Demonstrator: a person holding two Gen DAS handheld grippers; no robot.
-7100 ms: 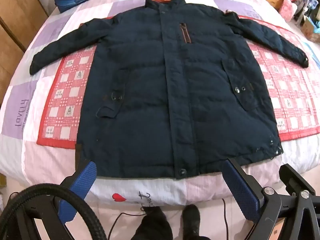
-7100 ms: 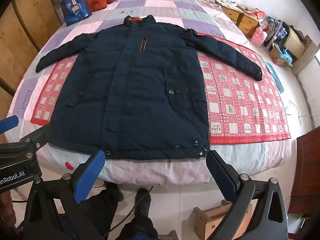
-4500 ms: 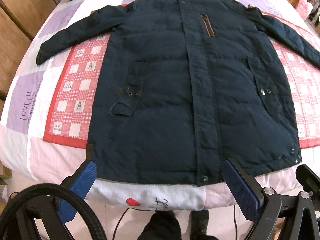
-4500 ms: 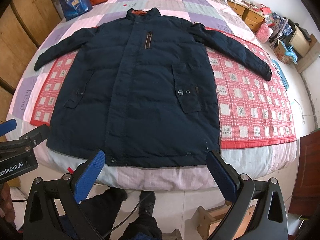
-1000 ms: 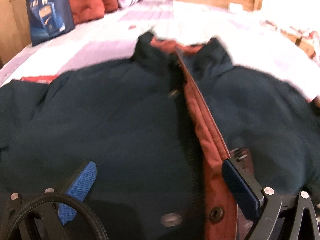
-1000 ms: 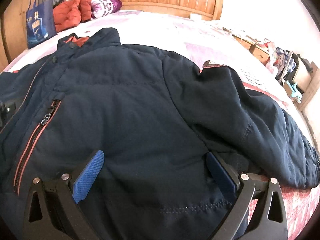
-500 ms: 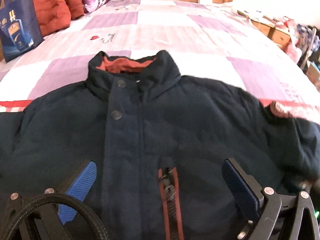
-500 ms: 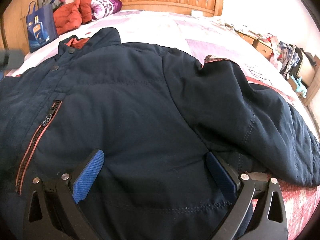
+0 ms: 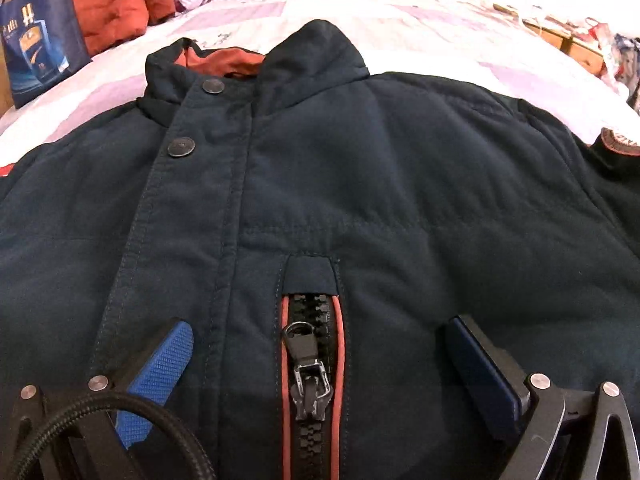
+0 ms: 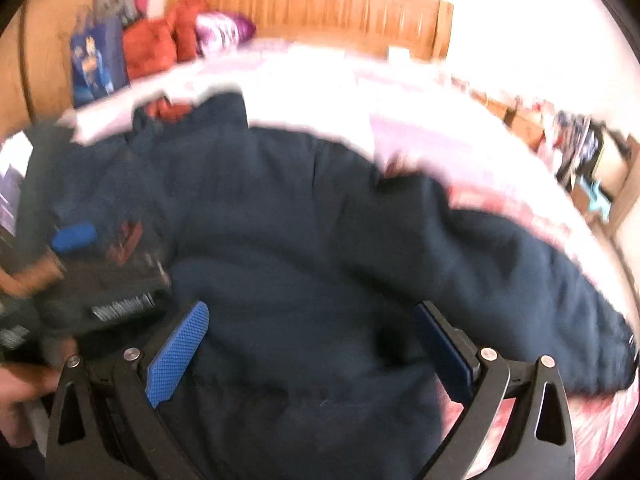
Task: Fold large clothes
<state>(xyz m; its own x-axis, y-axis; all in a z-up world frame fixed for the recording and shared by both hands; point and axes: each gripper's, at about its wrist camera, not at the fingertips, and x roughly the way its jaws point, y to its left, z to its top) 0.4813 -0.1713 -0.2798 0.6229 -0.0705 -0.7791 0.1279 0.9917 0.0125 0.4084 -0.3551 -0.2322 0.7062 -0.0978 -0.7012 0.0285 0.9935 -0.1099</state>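
Observation:
A large navy padded jacket [image 9: 400, 200] lies face up on the bed, snapped shut, with a rust-lined collar [image 9: 240, 60]. My left gripper [image 9: 320, 344] is open, low over the chest, its blue fingers either side of the chest pocket zipper [image 9: 310, 364]. My right gripper [image 10: 312, 336] is open over the jacket's chest [image 10: 300, 240] near the right sleeve [image 10: 520, 280]; this view is blurred. The left gripper [image 10: 72, 236] shows at the left of the right wrist view.
The bed has a pink and purple patchwork quilt [image 9: 420, 28] and a wooden headboard [image 10: 320, 12]. A blue bag [image 9: 36, 40] and red cushions [image 9: 116, 8] sit at the far left. Cluttered drawers [image 10: 580, 148] stand to the right.
My left gripper moved closer and lower, so the chest zipper now lies between its fingers. My right gripper is moving, its view now blurred, and the left gripper has come into it.

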